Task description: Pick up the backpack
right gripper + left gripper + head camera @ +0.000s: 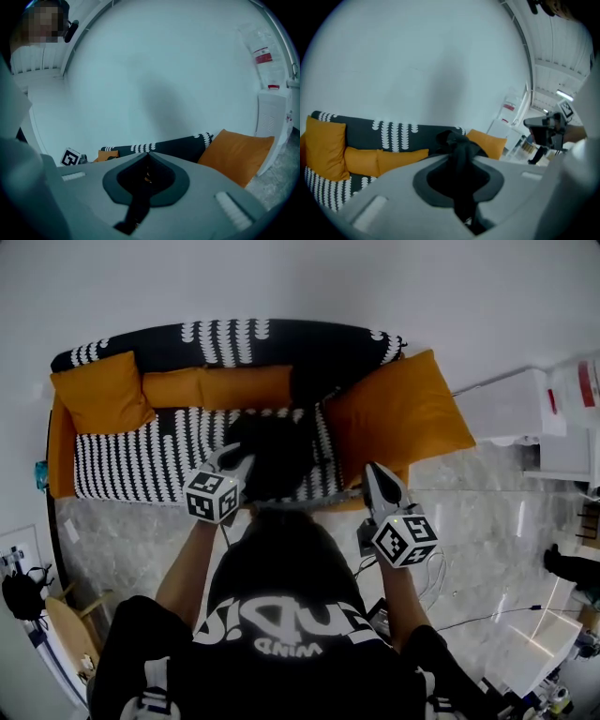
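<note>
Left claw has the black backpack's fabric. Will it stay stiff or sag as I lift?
Probably floppy: the backpack shows as a shapeless heap over the sofa, and its fabric bunches in the left claw. Likely to hang and swing from that one pinch; weight unclear.

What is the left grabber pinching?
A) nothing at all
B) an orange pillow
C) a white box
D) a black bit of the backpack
D: in the left gripper view, black fabric of the backpack is squeezed between the fingers of the left gripper.
</note>
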### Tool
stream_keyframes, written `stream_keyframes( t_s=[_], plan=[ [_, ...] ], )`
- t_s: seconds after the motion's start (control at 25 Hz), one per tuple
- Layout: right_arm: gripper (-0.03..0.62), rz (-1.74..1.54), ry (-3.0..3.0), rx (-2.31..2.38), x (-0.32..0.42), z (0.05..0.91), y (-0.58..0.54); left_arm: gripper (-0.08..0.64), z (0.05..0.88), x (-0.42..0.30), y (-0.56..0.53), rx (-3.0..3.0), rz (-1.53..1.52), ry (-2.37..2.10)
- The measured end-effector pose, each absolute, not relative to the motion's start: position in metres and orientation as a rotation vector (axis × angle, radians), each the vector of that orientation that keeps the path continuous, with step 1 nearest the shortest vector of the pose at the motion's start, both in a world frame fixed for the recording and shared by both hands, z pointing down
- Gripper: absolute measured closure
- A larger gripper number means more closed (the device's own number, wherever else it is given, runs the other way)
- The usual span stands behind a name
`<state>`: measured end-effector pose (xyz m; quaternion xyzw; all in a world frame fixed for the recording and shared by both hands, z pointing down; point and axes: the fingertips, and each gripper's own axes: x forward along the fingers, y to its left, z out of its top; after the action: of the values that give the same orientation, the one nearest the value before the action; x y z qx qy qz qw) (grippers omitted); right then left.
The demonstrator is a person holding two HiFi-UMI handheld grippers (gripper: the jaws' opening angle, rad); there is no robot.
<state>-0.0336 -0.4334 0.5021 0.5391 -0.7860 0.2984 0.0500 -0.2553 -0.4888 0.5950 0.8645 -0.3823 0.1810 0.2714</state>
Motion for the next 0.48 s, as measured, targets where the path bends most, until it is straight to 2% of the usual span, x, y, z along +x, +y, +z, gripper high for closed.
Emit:
stream_keyframes(
  t_s=[0.48],
  plan=[
    [0.591,0.857,-2.460,1.655,-0.037,0.479,-0.409,0.518,0.492,-0.285,-0.460,2.344,0.280,-1.190]
  ],
)
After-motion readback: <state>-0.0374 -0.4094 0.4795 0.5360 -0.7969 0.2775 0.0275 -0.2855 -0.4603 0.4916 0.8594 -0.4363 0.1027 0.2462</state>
